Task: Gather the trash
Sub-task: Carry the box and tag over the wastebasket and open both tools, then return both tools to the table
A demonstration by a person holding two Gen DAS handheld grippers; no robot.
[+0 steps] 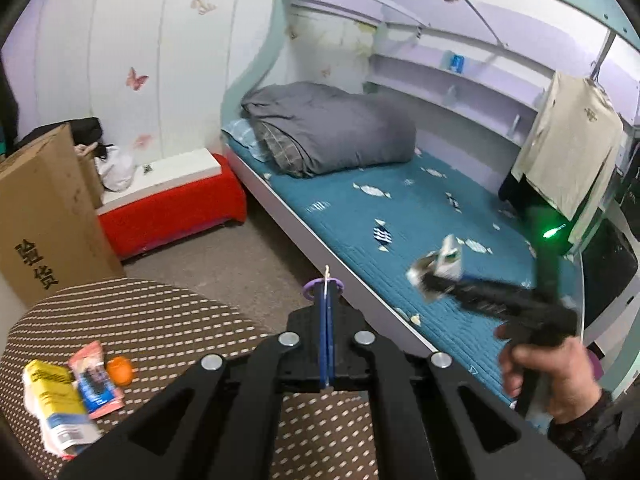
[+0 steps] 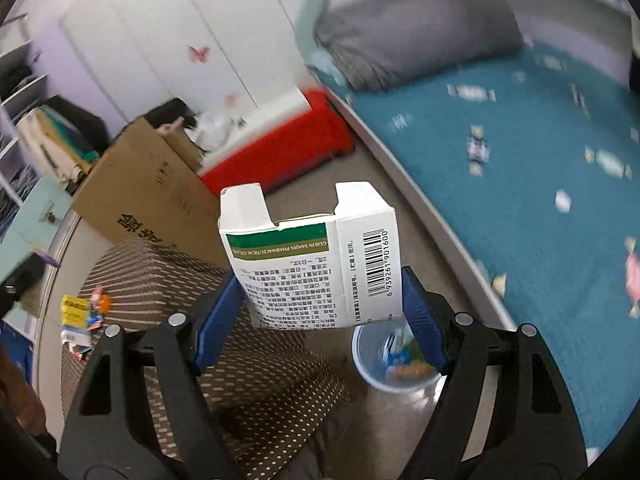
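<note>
Right wrist view, one white box [image 2: 316,264] gripped, one bin [image 2: 368,364], three items on stool [image 2: 168,276]

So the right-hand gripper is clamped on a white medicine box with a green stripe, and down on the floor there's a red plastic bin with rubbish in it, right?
Nearly. The bin is not red: the right wrist view shows a pale blue plastic bin on the floor, with rubbish inside. The right gripper does grip the white medicine box with a green stripe.
</note>
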